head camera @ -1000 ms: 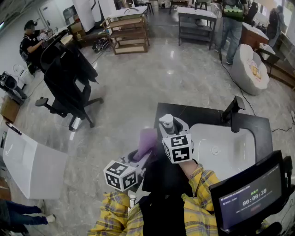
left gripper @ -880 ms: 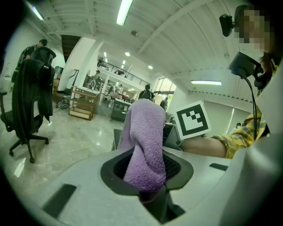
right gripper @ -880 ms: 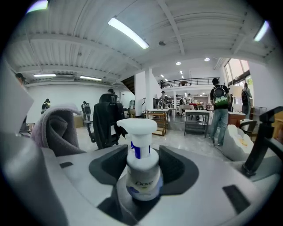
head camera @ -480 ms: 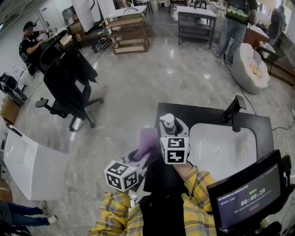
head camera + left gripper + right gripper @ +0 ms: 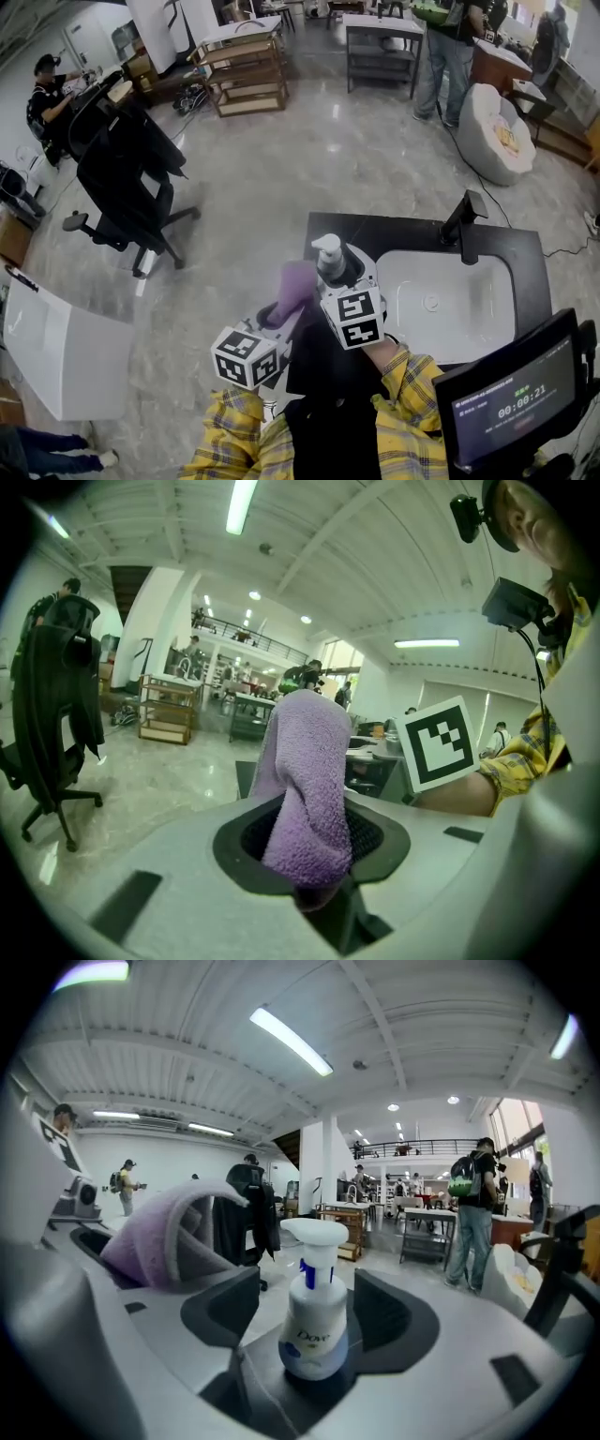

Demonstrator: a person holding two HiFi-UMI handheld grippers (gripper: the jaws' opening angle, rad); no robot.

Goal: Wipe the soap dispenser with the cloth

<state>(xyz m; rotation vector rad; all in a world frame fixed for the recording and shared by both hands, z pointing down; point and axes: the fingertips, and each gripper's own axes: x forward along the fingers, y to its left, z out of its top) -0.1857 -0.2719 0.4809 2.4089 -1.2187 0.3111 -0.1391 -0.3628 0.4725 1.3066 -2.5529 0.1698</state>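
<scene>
A white pump soap dispenser (image 5: 314, 1326) stands upright between my right gripper's (image 5: 309, 1314) jaws. These jaws have just been opening; a gap shows on the bottle's left side and the pads do not press it. In the head view the dispenser (image 5: 328, 251) is at the black counter's (image 5: 403, 232) left end, just ahead of the right gripper (image 5: 336, 264). My left gripper (image 5: 314, 841) is shut on a purple cloth (image 5: 309, 780) that sticks up out of its jaws. The cloth (image 5: 297, 286) sits just left of the dispenser, apart from it.
A white sink (image 5: 469, 323) with a black faucet (image 5: 461, 225) fills the counter to the right. A dark screen (image 5: 511, 394) stands at the near right. A black office chair (image 5: 122, 169) is on the floor at the left. People stand far off.
The right gripper's marker cube has tilted a little, and the dispenser has shifted slightly left in the view. The left gripper and the cloth have kept their place.
</scene>
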